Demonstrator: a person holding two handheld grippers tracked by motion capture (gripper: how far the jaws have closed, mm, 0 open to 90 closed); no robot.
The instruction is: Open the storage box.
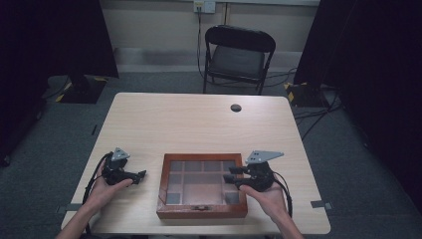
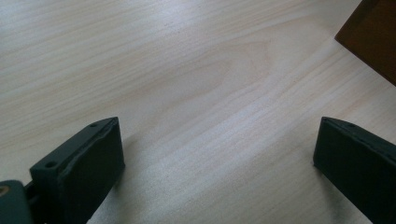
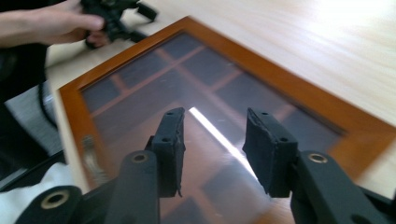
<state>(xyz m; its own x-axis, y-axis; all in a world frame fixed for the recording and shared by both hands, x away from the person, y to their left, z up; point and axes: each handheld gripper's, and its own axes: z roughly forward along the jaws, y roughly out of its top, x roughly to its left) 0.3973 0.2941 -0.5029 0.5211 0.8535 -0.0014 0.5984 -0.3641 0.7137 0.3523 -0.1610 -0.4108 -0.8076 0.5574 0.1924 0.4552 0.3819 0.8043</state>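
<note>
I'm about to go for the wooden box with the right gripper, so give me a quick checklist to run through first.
1. Wooden box lid down, glass top closed: ok.
2. Latch at the near edge fastened or free: cannot tell.
3. Right gripper jaws apart with nothing between them, over the glass: ok.
4. Left gripper open, resting clear of the box on the table: ok.
5. Box lying flat on the table, fully on it: ok.
</note>
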